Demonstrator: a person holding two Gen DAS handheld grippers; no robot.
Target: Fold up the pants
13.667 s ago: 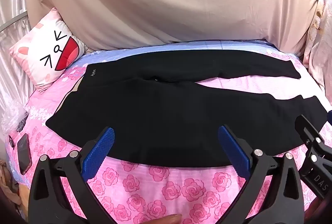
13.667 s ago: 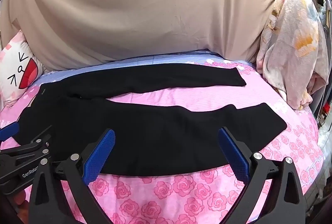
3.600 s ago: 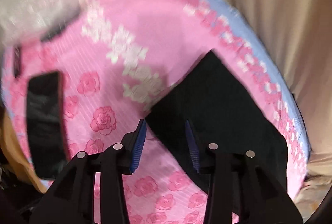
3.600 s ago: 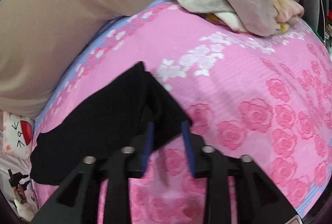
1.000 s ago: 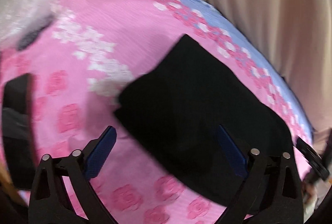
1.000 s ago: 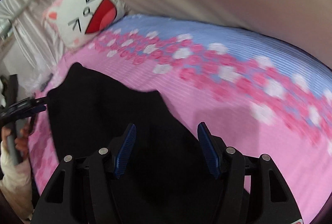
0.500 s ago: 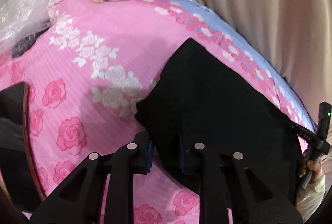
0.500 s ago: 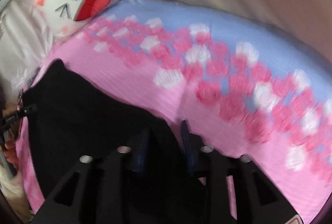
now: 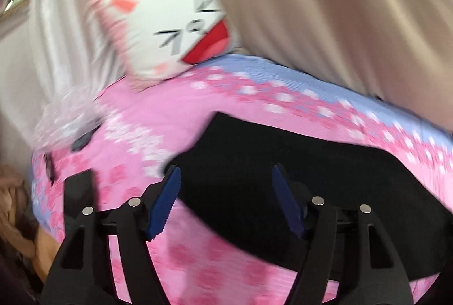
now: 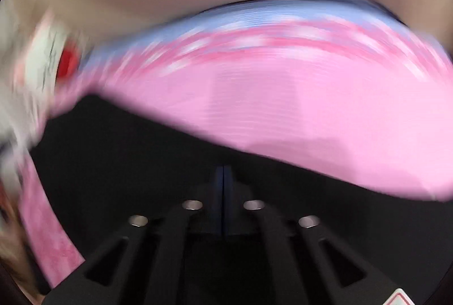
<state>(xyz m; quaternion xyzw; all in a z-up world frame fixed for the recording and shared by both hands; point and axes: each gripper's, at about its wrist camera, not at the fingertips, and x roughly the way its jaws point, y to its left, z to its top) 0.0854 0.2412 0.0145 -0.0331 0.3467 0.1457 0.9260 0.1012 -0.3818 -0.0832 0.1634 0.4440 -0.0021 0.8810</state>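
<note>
The black pants (image 9: 283,152) lie folded into a flat bundle on the pink rose bedsheet (image 9: 158,118). My left gripper (image 9: 226,191) is open, its blue pads either side of the bundle's near left corner, just above the cloth. In the right wrist view the pants (image 10: 127,141) fill the lower left, heavily blurred. My right gripper (image 10: 223,177) has its pads pressed together over the black cloth; whether cloth sits between them is hidden by blur.
A cat-face pillow (image 9: 175,30) leans at the head of the bed against a beige curtain (image 9: 339,8). A dark phone (image 9: 78,191) and small dark items (image 9: 80,142) lie at the bed's left edge. Pink sheet (image 10: 311,112) stretches right of the pants.
My left gripper has opened and let go of the pants corner. My right gripper has closed fully. Both views have swung fast and are blurred.
</note>
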